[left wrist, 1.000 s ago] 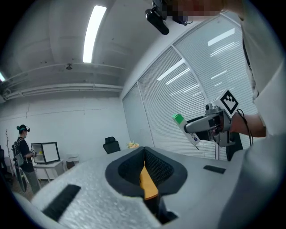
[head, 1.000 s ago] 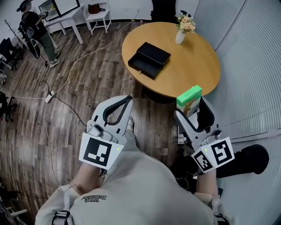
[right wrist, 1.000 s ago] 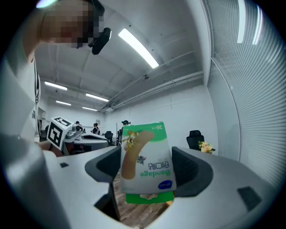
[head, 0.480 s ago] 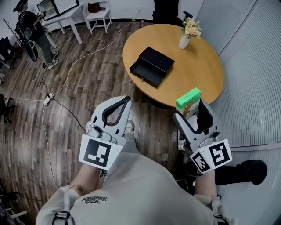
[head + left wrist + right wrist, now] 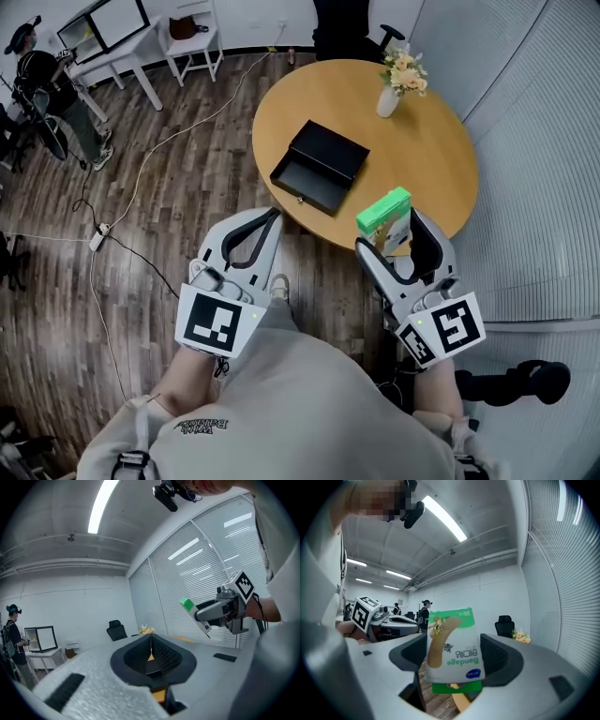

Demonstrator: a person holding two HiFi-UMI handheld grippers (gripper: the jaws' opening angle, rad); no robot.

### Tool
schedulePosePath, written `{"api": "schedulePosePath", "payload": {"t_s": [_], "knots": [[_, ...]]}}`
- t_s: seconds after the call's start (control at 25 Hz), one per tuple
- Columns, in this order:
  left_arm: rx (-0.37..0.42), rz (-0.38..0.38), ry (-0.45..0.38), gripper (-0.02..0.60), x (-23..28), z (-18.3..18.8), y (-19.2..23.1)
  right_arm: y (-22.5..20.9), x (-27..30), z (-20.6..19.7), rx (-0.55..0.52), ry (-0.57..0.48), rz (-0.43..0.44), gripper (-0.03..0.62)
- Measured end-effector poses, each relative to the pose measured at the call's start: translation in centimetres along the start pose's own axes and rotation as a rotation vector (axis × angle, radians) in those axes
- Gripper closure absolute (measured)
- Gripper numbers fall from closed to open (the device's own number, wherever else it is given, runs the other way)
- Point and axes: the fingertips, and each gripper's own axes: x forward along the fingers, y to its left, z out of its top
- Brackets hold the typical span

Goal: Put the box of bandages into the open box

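The box of bandages, green on top with a white printed face, stands upright between the jaws of my right gripper, which is shut on it above the near edge of the round wooden table. The open black box lies on the table's left part, ahead and to the left of the bandage box. My left gripper hangs over the floor in front of the table, shut with nothing in it. The left gripper view also shows the right gripper with the green box.
A white vase of flowers stands at the table's far side. A black office chair is behind the table. Cables run across the wooden floor. White desks and a person are at far left. A blind-covered wall is on the right.
My right gripper has carried the bandage box forward and a little left, from beside the table to above its near edge. The left gripper has hardly moved.
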Motion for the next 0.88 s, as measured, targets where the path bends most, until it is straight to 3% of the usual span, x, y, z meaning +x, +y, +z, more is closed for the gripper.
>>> {"api": "schedulePosePath", "payload": {"t_s": [0.16, 0.4, 0.88], "knots": [[0.029, -0.038, -0.013, 0.558, 1.7, -0.2, 0.0, -0.7, 0.8, -0.3, -0.008, -0.007, -0.020, 0.260], [0.003, -0.088, -0.002, 0.558, 6.0, 0.0, 6.6, -3.2, 7.3, 1.8, -0.011, 0.025, -0.068, 0.260], [0.003, -0.154, 0.003, 0.559, 10.8, -3.1, 13.5, -5.0, 15.3, 0.4, -0.023, 0.066, -0.147, 0.260]]}}
